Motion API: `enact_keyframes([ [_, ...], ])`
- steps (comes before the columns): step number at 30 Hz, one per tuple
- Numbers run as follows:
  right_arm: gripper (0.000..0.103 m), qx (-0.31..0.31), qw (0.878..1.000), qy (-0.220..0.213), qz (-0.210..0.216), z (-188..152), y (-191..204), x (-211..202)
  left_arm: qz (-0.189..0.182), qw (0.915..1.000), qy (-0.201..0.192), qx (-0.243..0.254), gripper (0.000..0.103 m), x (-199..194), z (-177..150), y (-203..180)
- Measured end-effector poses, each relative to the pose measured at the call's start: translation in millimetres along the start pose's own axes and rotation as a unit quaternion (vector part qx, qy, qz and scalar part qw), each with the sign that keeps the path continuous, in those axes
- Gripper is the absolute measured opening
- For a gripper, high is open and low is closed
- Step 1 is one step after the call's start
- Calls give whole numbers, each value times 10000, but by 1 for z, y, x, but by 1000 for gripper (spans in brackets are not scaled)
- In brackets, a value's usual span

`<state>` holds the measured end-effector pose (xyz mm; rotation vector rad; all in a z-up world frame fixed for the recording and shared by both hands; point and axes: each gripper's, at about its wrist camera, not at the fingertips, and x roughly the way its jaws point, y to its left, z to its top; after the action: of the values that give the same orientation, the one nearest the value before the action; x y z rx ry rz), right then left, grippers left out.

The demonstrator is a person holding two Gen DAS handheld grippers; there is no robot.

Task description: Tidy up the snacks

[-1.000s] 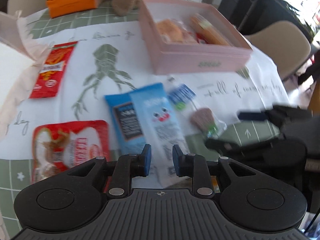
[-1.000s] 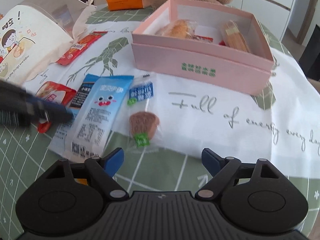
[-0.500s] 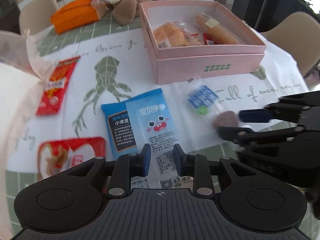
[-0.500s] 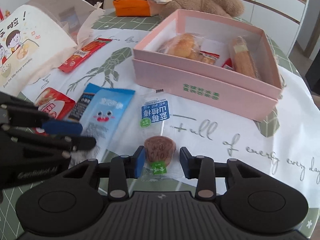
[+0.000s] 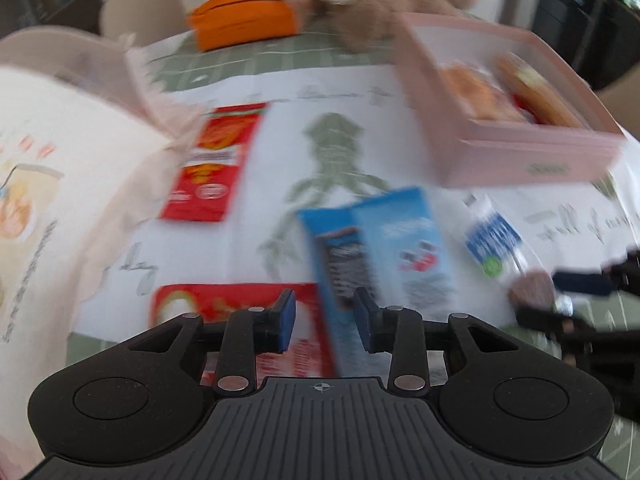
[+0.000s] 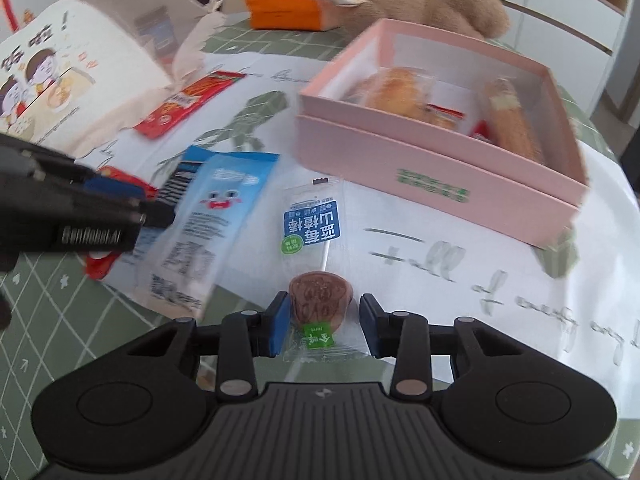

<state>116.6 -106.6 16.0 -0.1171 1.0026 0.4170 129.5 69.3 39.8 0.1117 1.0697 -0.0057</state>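
The right gripper (image 6: 323, 328) is angled down at the table with a wrapped lollipop (image 6: 320, 300) sitting between its blue pads; the jaws have drawn in around the clear wrapper, and the left pad presses its edge, while on the right side the wrapper reaches the pad but I cannot tell how firmly it is pinched. The brown candy head sits right between the fingertips, and the stick and the blue label stretch away ahead of the gripper.

Further ahead and to the right stands the open pink box (image 6: 440, 176). Inside it lie a wrapped golden bun (image 6: 396, 92) toward the left, a long biscuit-like stick in a clear wrapper (image 6: 512, 120) on the right, and small red packets (image 6: 446, 112) between them.

Just left of the lollipop lies a pale blue snack packet with a cartoon face (image 6: 212, 216), overlapping a darker blue packet (image 6: 188, 168). Beyond those, a red packet (image 6: 188, 104) lies on the white cloth, and a big printed bag (image 6: 68, 80) stands at the far left. Behind the box are a plush toy (image 6: 432, 4) and an orange pouch (image 6: 288, 6).

The left gripper (image 5: 325, 320) hovers over the near end of the blue packets, beside another red packet (image 5: 224, 304). Its jaws have just been opening; they stand a little apart with nothing clamped between them. That view is blurred.
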Motion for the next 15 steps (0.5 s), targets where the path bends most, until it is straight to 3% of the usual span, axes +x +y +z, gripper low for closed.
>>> enact_keyframes([
  [9,42,-363,9993,55,17,19,34,15,41,9966,-447,-692,36,17,49,81],
  [12,48,-357,9994,46,6,24,36,19,138,9971,-422,-610,34,38,67,98],
  [15,58,-260,9996,54,109,26,35,21,-97,9981,-281,-536,35,62,82,104],
])
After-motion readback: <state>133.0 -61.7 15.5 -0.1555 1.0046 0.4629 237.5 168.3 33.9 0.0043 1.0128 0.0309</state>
